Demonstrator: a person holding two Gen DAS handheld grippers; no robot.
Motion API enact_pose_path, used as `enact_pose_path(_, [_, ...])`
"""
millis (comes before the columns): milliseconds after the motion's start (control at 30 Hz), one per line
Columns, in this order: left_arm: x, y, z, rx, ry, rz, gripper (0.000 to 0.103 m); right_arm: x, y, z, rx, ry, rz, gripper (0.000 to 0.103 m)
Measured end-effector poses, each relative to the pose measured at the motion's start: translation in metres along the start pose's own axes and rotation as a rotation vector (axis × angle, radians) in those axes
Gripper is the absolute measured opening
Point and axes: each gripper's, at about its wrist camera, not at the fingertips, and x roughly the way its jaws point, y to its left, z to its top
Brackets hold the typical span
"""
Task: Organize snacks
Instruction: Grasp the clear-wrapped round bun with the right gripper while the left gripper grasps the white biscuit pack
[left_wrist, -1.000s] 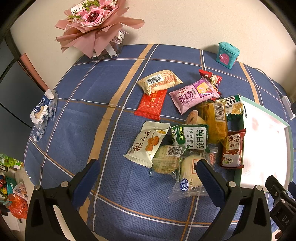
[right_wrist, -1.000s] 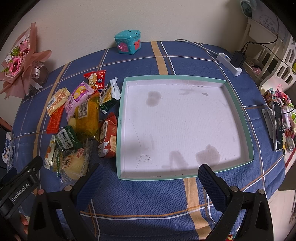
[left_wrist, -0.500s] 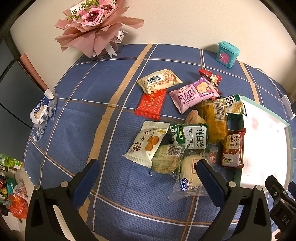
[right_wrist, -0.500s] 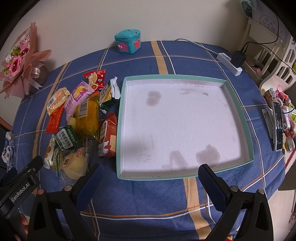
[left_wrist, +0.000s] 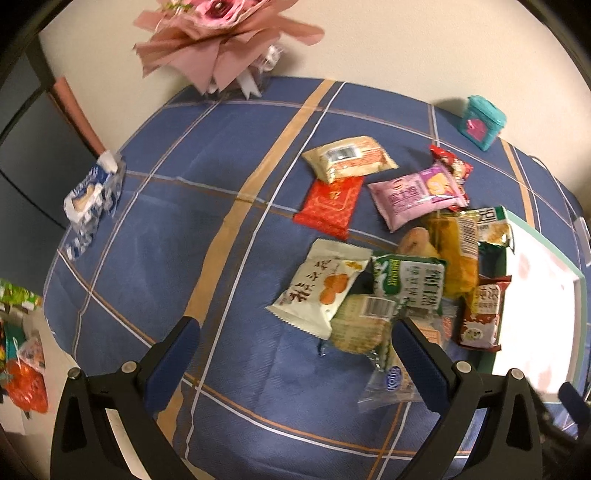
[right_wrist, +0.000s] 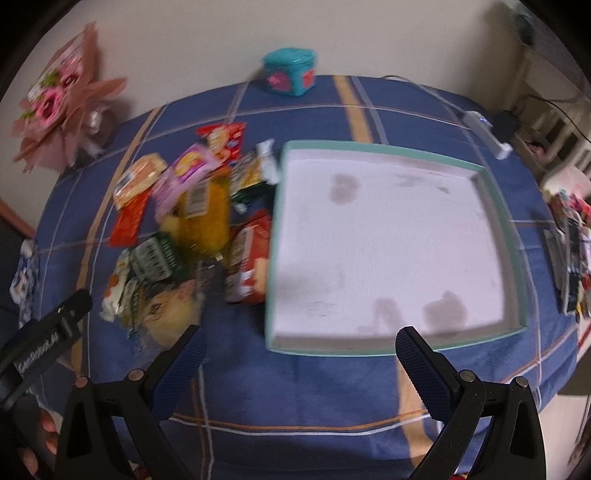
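1. Left gripper (left_wrist: 293, 352): fingers (left_wrist: 171, 362) spread wide, nothing between them, hanging above the table (left_wrist: 155, 229) at the near left edge of the snack pile.
2. Right gripper (right_wrist: 297, 363): fingers (right_wrist: 424, 373) likewise released and bare, poised over the near rim of the tray (right_wrist: 513, 240).
3. Clear round-cake packet (left_wrist: 360, 325): nearest the left gripper's right finger, lying flat on the cloth.
4. White packet with orange print (left_wrist: 319, 288): just left of the round-cake packet, overlapping it.
5. Green biscuit packet (left_wrist: 408, 282): lies over the round-cake packet's far edge.
6. Yellow packet with barcode (left_wrist: 456, 254): behind the green one, in the middle of the heap.
7. Red-brown packet (left_wrist: 482, 312): leaning against the tray's left wall, outside it.
8. Pink packet (left_wrist: 417, 194), flat red packet (left_wrist: 328, 205) and beige packet (left_wrist: 349, 158): spread at the far side of the pile, the beige one overlapping the red.
9. Tray, teal-rimmed with white floor: right of all the snacks, holding none; dark blotches on its floor.
10. Teal box (right_wrist: 291, 75): at the far table edge by the wall.
11. Pink bouquet (left_wrist: 221, 33): far left corner.
12. Blue-and-white wrapper (left_wrist: 92, 195): at the table's left edge, well apart from the pile.
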Motion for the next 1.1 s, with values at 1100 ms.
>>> enact_pose_path(1100, [0.100,0.003,0.040,-0.046,0.191,-0.128,0.070,0.088,0.112,0.002,-0.199,0.196,0.120,0.097])
